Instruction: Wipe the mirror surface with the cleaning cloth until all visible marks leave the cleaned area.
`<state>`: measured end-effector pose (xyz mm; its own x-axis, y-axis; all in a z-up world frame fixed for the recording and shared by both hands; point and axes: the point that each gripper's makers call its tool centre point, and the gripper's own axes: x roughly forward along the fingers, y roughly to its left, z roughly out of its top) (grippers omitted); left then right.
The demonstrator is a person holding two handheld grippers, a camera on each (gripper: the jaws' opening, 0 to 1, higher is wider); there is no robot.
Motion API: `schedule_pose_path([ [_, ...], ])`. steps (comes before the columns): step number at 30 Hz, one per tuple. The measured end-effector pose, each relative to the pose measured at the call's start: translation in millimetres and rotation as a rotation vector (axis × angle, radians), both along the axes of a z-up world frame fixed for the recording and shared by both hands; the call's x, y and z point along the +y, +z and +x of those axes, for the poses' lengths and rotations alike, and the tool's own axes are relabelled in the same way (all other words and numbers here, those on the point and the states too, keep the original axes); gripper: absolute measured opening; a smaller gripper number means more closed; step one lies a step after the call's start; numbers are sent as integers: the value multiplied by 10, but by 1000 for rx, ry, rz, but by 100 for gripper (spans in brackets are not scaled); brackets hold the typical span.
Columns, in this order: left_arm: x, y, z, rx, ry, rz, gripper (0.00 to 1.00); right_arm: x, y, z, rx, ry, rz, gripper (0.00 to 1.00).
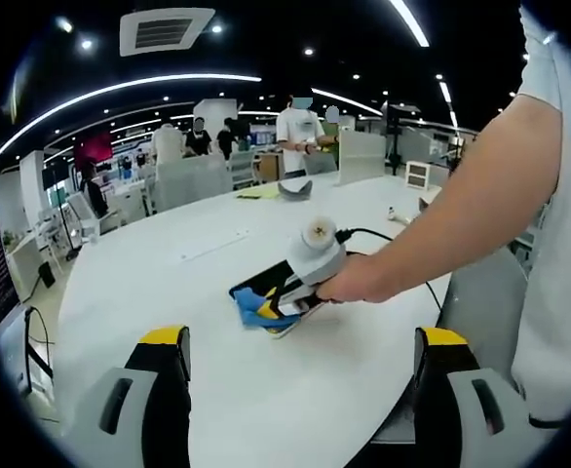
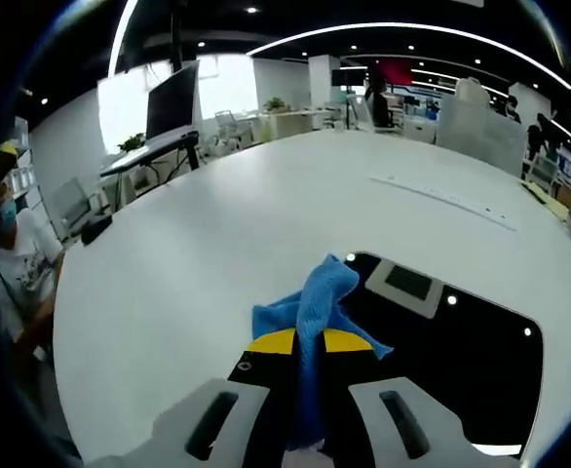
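The mirror (image 1: pixel 254 285) lies flat on the white table (image 1: pixel 159 263), a dark slab with a pale rim. In the right gripper view the mirror (image 2: pixel 461 346) reflects ceiling lights. My right gripper (image 2: pixel 310 343) is shut on the blue cleaning cloth (image 2: pixel 317 291), which is pressed onto the mirror's near-left corner. In the left gripper view the right gripper (image 1: pixel 276 310), held by a person's hand (image 1: pixel 359 283), rests tip-down on the cloth (image 1: pixel 254 312). My left gripper (image 1: pixel 305 341) hovers open over the table, well short of the mirror, nothing between its fingers.
The person's arm (image 1: pixel 461 210) crosses from the right. A grey object (image 1: pixel 295 189), yellow paper (image 1: pixel 258 193) and a small white box (image 1: pixel 417 174) sit at the table's far side. A monitor (image 2: pixel 173 100) stands beyond the table. A person (image 1: pixel 300 132) stands behind it.
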<state>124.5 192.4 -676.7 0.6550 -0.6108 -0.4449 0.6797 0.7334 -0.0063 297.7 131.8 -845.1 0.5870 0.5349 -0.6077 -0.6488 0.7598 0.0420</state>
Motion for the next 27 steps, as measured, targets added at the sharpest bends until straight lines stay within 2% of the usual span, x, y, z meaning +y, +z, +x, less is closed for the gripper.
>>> schedule_pose_path([
  [11,3,-10,-88,-2,4,-5,96,3,12,-160,-4,-1,5,3],
  [14,-1,43,-106,-9,15,-27,96,-2,13,-220,-1,5,5,3],
  [17,-6,55,-120,-12,16,-22,96,-2,12,-279,3,7,10,3],
  [27,53,54,-200,-15,32,-29,96,5,10,-317,7,6,10,4],
])
